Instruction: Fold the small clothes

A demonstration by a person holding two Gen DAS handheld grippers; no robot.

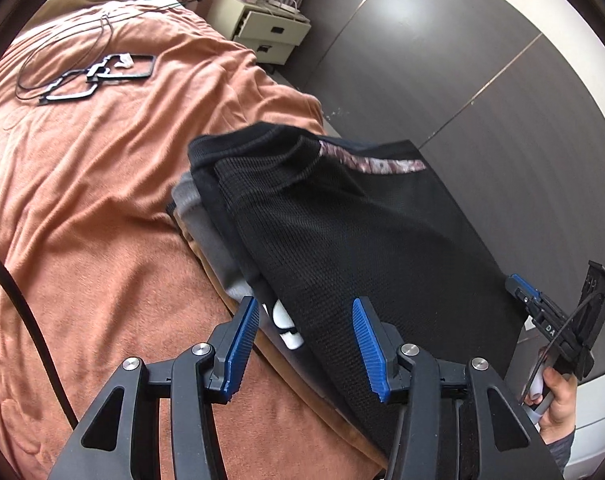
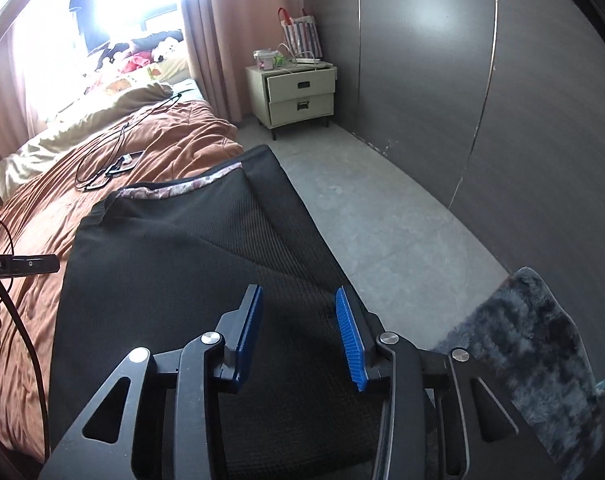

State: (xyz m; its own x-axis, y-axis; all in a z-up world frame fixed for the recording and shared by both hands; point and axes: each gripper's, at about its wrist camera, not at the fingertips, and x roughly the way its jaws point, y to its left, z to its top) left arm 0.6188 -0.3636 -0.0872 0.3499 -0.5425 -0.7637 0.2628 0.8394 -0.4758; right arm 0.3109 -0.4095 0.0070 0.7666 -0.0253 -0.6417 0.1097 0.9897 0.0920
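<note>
A black mesh garment (image 1: pixel 354 232) with a pink patterned waistband (image 1: pixel 374 164) lies folded on top of a pile at the bed's right edge, over a grey garment (image 1: pixel 206 224) and one with white print (image 1: pixel 290 328). My left gripper (image 1: pixel 306 304) is open just above the pile's near end, touching nothing. My right gripper (image 2: pixel 298 296) is open over the same black garment (image 2: pixel 174 256), empty. The right gripper also shows in the left wrist view (image 1: pixel 522 284) at the garment's right edge.
An orange-brown blanket (image 1: pixel 94 184) covers the bed. Black frames and cables (image 1: pixel 98 72) lie on it farther back. A cream nightstand (image 2: pixel 298 96) stands by the grey wall panels. A dark shaggy rug (image 2: pixel 530 344) lies on the grey floor at the right.
</note>
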